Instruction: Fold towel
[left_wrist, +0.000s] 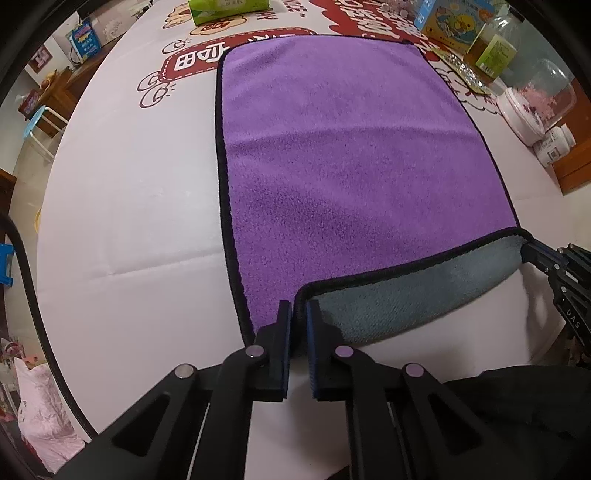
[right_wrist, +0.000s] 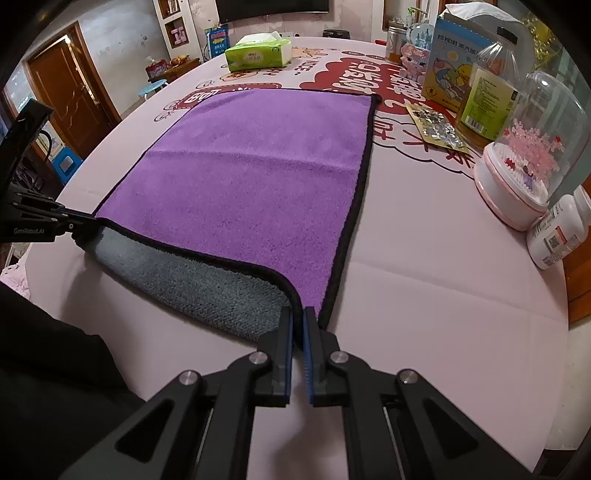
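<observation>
A purple towel (left_wrist: 332, 147) with black trim and a grey underside lies spread on the white table; it also shows in the right wrist view (right_wrist: 251, 166). My left gripper (left_wrist: 298, 306) is shut on the towel's near left corner and holds it lifted, so the grey underside (left_wrist: 406, 295) shows. My right gripper (right_wrist: 297, 314) is shut on the near right corner. Each gripper shows at the edge of the other's view, the right one (left_wrist: 532, 251) and the left one (right_wrist: 79, 221). The near edge hangs between them, raised off the table.
The table (left_wrist: 129, 221) carries a printed red and white cloth at the far side. A green tissue pack (right_wrist: 258, 53) stands far back. On the right stand a pink-based glass dome (right_wrist: 524, 155), a white pill bottle (right_wrist: 557, 232), a foil packet (right_wrist: 437, 125) and boxes (right_wrist: 454, 70).
</observation>
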